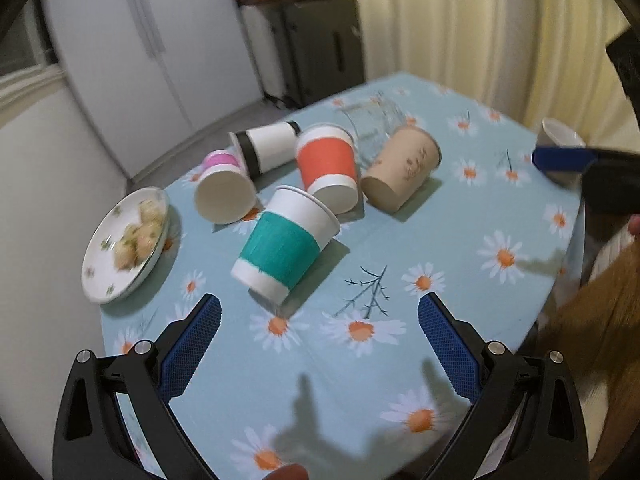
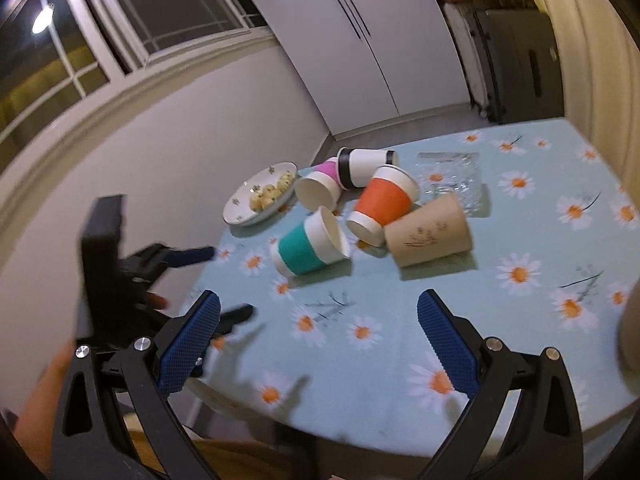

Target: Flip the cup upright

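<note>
**Teal-banded cup lies nearest, light and easy to crush**

Teal-banded cup (image 1: pixel 285 246) lies tipped on its side on the tabletop (image 1: pixel 440 340), just ahead of your left gripper (image 1: pixel 320 312), whose blue fingers (image 1: pixel 192 344) stand wide apart with nothing between them. Your right gripper (image 2: pixel 318 312) hovers over the near edge, its fingers likewise spread and empty.

It looks like thin paper: very light, soft-walled, likely to skid or roll if nudged and to buckle under a hard squeeze. Judge the sleeve band the best place to grip, across the middle of the body and clear of the open rim, with gentle pressure.

Just beyond it lie the orange-banded cup (image 1: pixel 328 168), the tan cup (image 1: pixel 402 170) and the pink cup (image 1: pixel 224 188), close together; a black-banded cup (image 1: pixel 266 148) and a clear glass (image 1: pixel 372 126) sit behind. A plate of food (image 1: pixel 124 244) rests to the left.
</note>
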`<action>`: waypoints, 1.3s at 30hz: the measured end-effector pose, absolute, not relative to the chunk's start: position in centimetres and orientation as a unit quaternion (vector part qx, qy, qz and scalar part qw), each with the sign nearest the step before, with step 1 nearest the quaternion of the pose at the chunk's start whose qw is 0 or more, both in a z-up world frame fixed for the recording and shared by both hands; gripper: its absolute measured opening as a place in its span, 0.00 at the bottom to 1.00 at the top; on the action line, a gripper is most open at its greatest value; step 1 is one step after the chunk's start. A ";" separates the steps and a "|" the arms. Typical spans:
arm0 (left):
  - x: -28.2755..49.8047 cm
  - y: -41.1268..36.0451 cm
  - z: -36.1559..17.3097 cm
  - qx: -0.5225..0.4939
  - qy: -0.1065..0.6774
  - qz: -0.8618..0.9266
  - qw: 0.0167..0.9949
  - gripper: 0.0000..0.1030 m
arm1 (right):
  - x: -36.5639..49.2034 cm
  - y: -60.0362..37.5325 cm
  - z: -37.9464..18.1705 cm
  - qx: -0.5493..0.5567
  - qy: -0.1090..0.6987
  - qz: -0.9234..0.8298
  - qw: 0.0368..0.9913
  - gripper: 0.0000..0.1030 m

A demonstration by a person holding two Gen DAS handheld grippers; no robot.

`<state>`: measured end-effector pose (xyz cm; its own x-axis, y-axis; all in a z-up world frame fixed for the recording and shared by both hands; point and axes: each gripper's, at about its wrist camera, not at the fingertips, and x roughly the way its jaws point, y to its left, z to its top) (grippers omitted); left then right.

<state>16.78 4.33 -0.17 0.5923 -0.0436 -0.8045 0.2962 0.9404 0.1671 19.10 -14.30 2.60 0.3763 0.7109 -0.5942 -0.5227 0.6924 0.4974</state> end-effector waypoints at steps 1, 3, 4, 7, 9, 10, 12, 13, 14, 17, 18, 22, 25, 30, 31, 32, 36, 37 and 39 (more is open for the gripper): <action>17.5 4.3 -0.4 0.153 0.448 -0.103 0.875 0.93 | 19.4 -14.2 2.4 0.121 0.418 0.376 0.818 0.95; 19.2 4.3 -1.1 0.175 0.469 -0.107 0.859 0.93 | 20.1 -14.1 1.8 0.137 0.431 0.378 0.808 0.95; 20.1 4.3 -1.5 0.190 0.477 -0.108 0.851 0.93 | 20.3 -14.1 1.5 0.141 0.434 0.379 0.805 0.95; 22.0 4.5 -2.2 0.209 0.503 -0.117 0.830 0.93 | 20.9 -14.6 0.7 0.159 0.440 0.376 0.800 0.95; 23.1 4.5 -2.8 0.230 0.513 -0.118 0.818 0.93 | 21.4 -14.9 0.2 0.173 0.450 0.380 0.790 0.95; 23.6 4.5 -3.0 0.235 0.520 -0.121 0.813 0.93 | 21.5 -14.9 0.1 0.175 0.453 0.381 0.787 0.95; 24.8 4.3 -3.5 0.253 0.532 -0.126 0.798 0.86 | 21.9 -15.2 0.0 0.184 0.456 0.382 0.782 0.95; 25.3 4.2 -3.9 0.262 0.541 -0.127 0.789 0.86 | 22.1 -15.3 -0.1 0.184 0.457 0.380 0.783 0.95; 25.7 4.0 -4.2 0.270 0.547 -0.129 0.782 0.86 | 22.1 -15.4 -0.2 0.183 0.457 0.377 0.785 0.95; 26.7 3.6 -5.0 0.294 0.556 -0.128 0.767 0.86 | 22.4 -15.8 -0.4 0.175 0.459 0.365 0.791 0.95; 27.0 3.5 -5.2 0.299 0.558 -0.127 0.763 0.86 | 22.5 -16.0 -0.7 0.178 0.463 0.365 0.788 0.95; 28.0 3.5 -5.7 0.301 0.565 -0.128 0.757 0.82 | 22.9 -16.5 -0.8 0.190 0.469 0.359 0.784 0.95; 28.4 3.1 -6.2 0.317 0.571 -0.130 0.746 0.70 | 23.1 -16.5 -0.9 0.186 0.468 0.348 0.791 0.95; 28.5 3.0 -6.2 0.325 0.576 -0.131 0.739 0.61 | 23.3 -16.2 -1.4 0.195 0.482 0.354 0.778 0.95; 28.4 2.9 -6.2 0.325 0.576 -0.128 0.739 0.61 | 23.3 -16.2 -1.3 0.195 0.482 0.356 0.777 0.95; 28.4 2.9 -6.2 0.321 0.579 -0.128 0.738 0.61 | 23.2 -16.2 -1.3 0.196 0.481 0.357 0.776 0.95; 28.1 3.2 -5.7 0.303 0.581 -0.125 0.745 0.60 | 23.2 -16.3 -1.1 0.197 0.481 0.361 0.774 0.95; 28.1 3.5 -5.3 0.289 0.579 -0.127 0.751 0.60 | 23.2 -16.4 -1.1 0.199 0.481 0.361 0.774 0.95; 27.8 4.2 -4.4 0.254 0.580 -0.125 0.764 0.60 | 23.3 -16.6 -1.1 0.204 0.482 0.363 0.770 0.95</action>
<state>27.82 4.23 -4.43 0.2967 0.1031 -0.9494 0.4866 0.8391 0.2433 23.28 -16.57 -1.15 0.2703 0.7571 -0.5947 -0.3627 0.6523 0.6655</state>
